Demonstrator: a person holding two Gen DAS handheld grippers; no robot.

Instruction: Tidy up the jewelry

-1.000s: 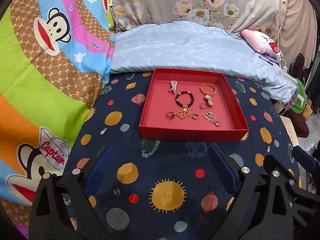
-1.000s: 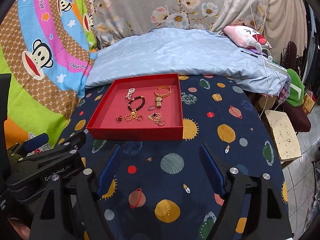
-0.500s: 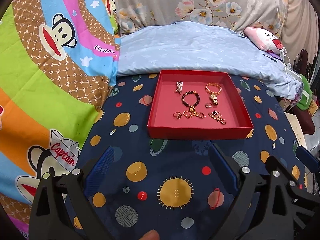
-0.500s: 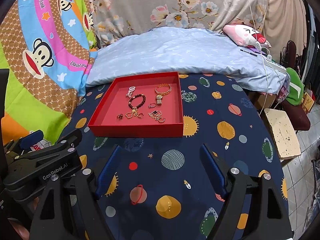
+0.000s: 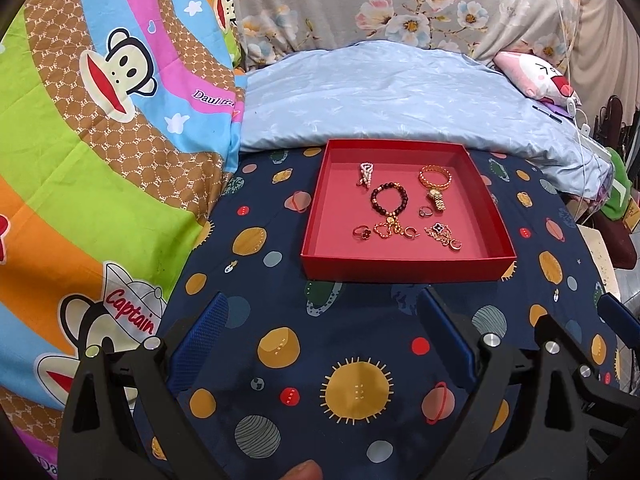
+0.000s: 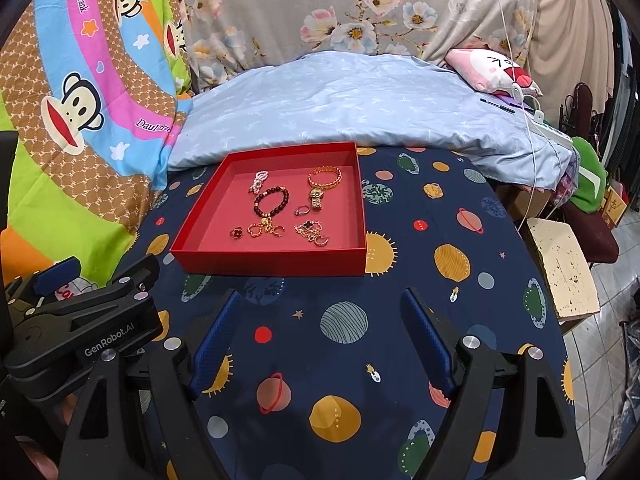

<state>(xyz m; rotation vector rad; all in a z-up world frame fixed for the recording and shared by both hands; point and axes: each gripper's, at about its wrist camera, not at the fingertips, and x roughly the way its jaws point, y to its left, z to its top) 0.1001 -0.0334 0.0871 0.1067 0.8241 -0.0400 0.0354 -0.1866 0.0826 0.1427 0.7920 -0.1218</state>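
Both wrist views sit slightly further back from the red tray (image 5: 406, 268) than a second ago; the left view also swings right, showing more monkey-print blanket (image 5: 100, 140). Jewelry layout unchanged. All pieces lie inside the tray: pearl clip (image 5: 365, 173) at 11 o'clock, dark bead bracelet (image 5: 389, 200) centre, gold watch (image 5: 434, 184) at 1 o'clock, small ring (image 5: 425, 211) just below the watch, flower ring (image 5: 363, 233) at 7, gold chain (image 5: 390, 230) at 6, clover chain (image 5: 443, 234) at 5. Left gripper (image 5: 320, 324) has fingers wide, nothing between. Right gripper (image 6: 320, 320) also wide, empty. Both hover over the planet-print cloth (image 5: 320, 344), at the tray's 6 o'clock. Judgement: pulling back with everything in the tray fits either sorting done or lining up for a pick; can't tell which.
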